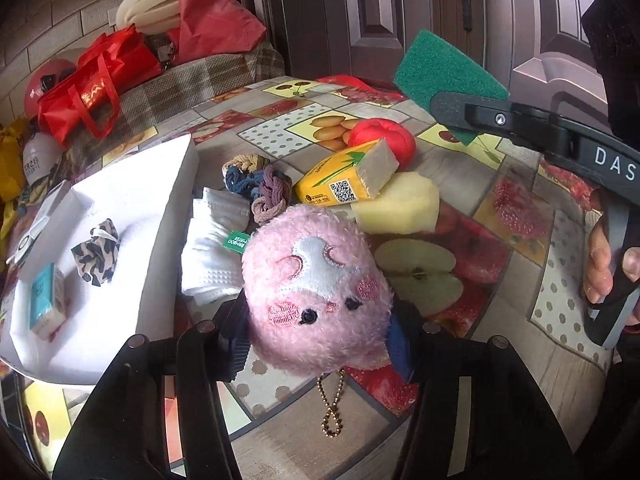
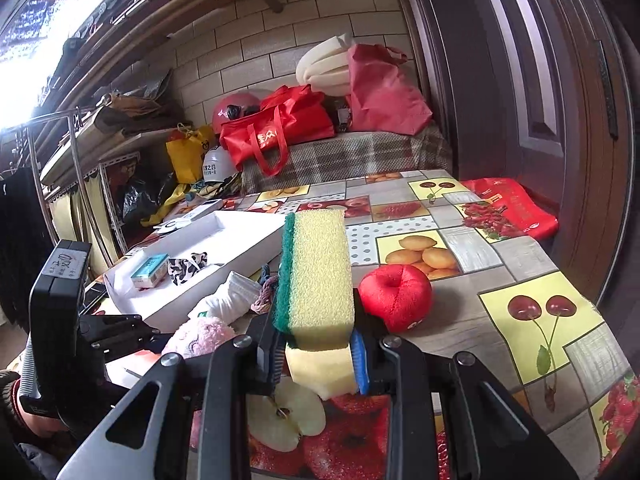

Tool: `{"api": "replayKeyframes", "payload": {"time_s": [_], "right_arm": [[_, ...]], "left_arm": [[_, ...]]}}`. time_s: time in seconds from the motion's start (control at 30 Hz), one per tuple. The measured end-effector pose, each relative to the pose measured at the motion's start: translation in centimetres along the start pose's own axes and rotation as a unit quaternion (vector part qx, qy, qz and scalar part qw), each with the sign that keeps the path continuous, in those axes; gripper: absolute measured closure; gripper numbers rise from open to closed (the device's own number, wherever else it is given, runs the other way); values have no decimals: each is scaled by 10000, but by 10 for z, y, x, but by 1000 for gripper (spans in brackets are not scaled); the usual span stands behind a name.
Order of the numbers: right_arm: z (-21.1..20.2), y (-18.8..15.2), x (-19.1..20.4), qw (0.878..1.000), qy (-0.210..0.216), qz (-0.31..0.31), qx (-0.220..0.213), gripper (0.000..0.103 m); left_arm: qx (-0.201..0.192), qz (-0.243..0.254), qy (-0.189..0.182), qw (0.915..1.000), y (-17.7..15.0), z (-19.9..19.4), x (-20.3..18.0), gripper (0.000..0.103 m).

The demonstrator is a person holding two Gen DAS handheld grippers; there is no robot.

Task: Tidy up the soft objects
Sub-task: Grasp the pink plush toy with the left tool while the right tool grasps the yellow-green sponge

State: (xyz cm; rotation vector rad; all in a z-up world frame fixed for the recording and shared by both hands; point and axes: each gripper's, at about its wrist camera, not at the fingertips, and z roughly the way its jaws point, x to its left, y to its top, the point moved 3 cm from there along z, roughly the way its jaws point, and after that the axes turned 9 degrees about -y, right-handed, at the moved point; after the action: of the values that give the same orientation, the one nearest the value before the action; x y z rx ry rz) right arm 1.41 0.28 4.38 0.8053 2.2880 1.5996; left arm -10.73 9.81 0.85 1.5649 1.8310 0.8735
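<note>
- While the left gripper (image 1: 320, 340) clamps the pink plush toy (image 1: 316, 296), the white box (image 1: 160, 240) lies at its ten o'clock.
- The right gripper (image 2: 316, 356) grips the scouring sponge (image 2: 316, 276); the red plush apple (image 2: 394, 296) sits at two o'clock.

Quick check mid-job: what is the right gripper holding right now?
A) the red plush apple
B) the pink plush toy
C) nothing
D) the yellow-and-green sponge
D: the right gripper is shut on the yellow-and-green sponge, while the left gripper holds the pink plush toy.

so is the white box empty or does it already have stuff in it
Not empty. The white box already holds a leopard-print scrunchie and a small teal tissue pack; much of its floor is bare.
</note>
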Motion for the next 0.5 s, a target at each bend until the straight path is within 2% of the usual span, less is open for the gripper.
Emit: {"api": "replayKeyframes", "payload": {"time_s": [0.13,0.2,0.27,0.43,0.5], "right_arm": [[-8,1,0,9998,-133,27,-176,76],[-9,2,-2,9994,-209,42,-267,76],[-11,3,-2,9991,-253,28,-329,76],[-7,5,6,9984,-342,-152,-418,76],[-2,5,13,9983,-342,-256,-400,76]], "left_arm": [[-1161,-297,0,9928,-2,-46,13,47],[-1444,-47,579,9878,-2,-59,19,47],[-1617,113,944,9822,-3,-68,29,47],[-1709,-732,853,9789,-8,-74,75,47],[-1750,-727,982,9770,-10,-77,79,47]]}}
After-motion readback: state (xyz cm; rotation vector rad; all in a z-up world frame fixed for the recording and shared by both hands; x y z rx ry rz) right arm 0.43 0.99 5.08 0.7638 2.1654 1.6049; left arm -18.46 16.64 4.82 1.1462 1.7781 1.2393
